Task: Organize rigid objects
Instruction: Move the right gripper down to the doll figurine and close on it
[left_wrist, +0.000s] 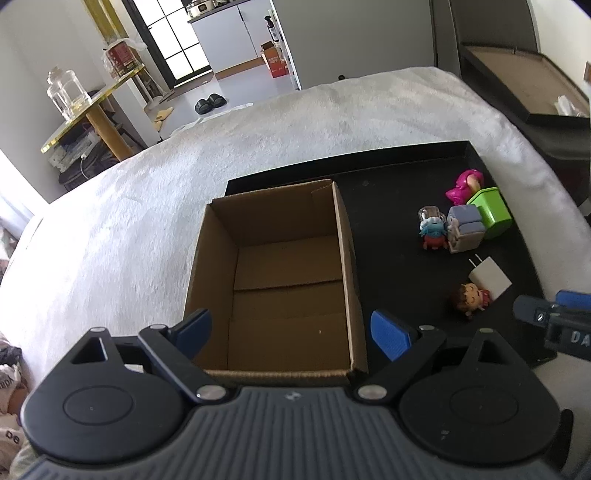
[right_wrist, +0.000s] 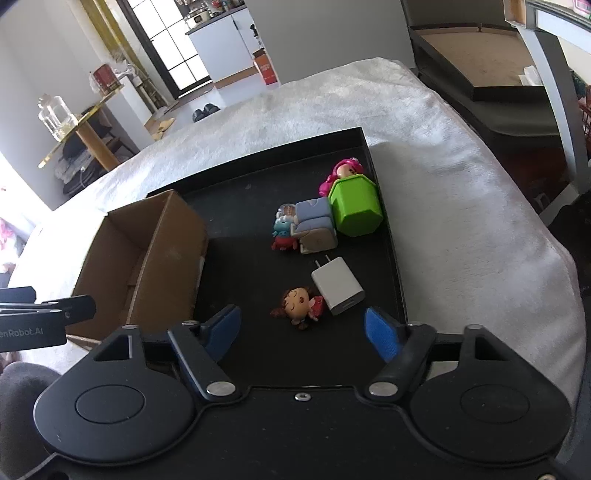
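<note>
Left wrist view: the left gripper (left_wrist: 291, 334) hangs with jaws spread wide, nothing between them, over the open brown cardboard box (left_wrist: 277, 280) on the black tray (left_wrist: 388, 166).

Right wrist view: the right gripper (right_wrist: 303, 330), jaws parted and gripping nothing, faces the brown-haired doll figurine (right_wrist: 297, 304) lying just beside the white plug charger (right_wrist: 338, 288).
</note>
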